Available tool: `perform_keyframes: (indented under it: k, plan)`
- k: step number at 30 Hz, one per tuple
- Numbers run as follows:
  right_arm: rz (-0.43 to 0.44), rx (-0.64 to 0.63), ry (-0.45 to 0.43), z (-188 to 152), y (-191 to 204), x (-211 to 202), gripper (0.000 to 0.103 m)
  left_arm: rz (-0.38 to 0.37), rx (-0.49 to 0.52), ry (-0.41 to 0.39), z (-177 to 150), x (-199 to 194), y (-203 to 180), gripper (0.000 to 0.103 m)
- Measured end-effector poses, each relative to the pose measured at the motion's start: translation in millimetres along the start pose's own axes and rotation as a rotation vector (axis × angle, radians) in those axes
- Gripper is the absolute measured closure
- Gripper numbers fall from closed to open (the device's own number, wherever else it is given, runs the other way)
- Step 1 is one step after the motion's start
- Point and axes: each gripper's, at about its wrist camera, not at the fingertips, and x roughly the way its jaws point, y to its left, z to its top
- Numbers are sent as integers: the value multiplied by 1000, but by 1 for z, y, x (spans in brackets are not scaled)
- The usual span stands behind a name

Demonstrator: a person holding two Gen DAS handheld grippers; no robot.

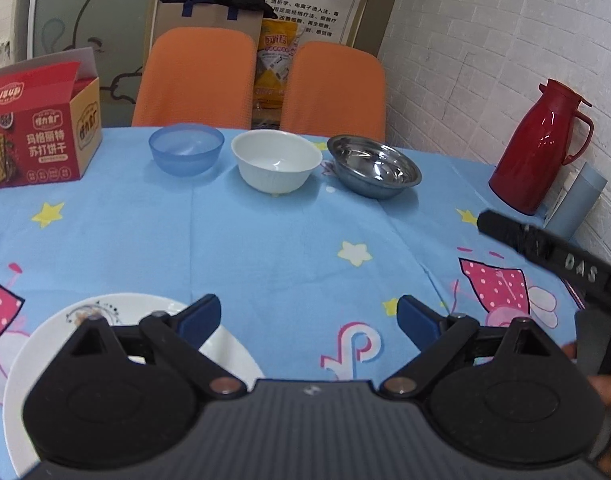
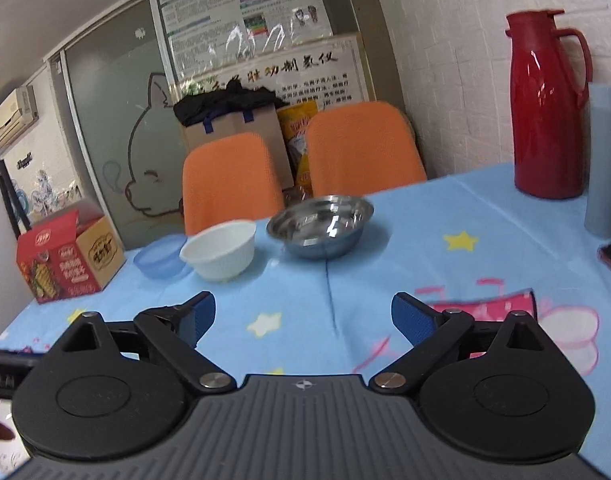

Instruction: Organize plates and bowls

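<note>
Three bowls stand in a row at the far side of the table: a blue plastic bowl (image 1: 185, 150) (image 2: 161, 258), a white bowl (image 1: 276, 159) (image 2: 219, 249) and a steel bowl (image 1: 374, 165) (image 2: 321, 225). A white plate (image 1: 57, 344) with a small printed pattern lies at the near left, partly under the left finger of my left gripper (image 1: 309, 318). That gripper is open and empty, well short of the bowls. My right gripper (image 2: 303, 312) is also open with only cloth between its fingers; its black body (image 1: 545, 252) shows at the right of the left wrist view.
A blue star-print tablecloth (image 1: 289, 240) covers the table. A red cracker box (image 1: 37, 136) stands at the far left, a red thermos jug (image 1: 541, 148) and a grey-blue cylinder (image 2: 605, 160) at the right by the brick wall. Two orange chairs (image 1: 197, 76) stand behind the table.
</note>
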Motion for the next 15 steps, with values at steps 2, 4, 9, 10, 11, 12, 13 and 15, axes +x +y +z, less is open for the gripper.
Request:
perform_keyframes:
  k: [2,4,9,10,11,12,13,15]
  plan:
    - [-17,1,-22,22,-13,22,0,-27,0,0,18,6,-5,10]
    - [-23,11,-12,37,-22,44,0,-72,-12,0,40,16,-11,10]
    - [-72,22,50,48,-47,86,0,-208,-139,30,93,67,-29,10]
    - [-81,23,71,47,-55,91,0,-232,-177,39,101,81,-31,10]
    - [-89,22,91,47,-60,97,0,-243,-222,55,107,96,-32,10]
    - [-97,20,107,46,-65,102,0,-253,-264,74,111,111,-32,10]
    - [-108,15,124,46,-69,108,0,-266,-307,98,115,129,-32,10]
    - [-117,5,149,46,-76,117,0,-260,-368,135,120,157,-31,10]
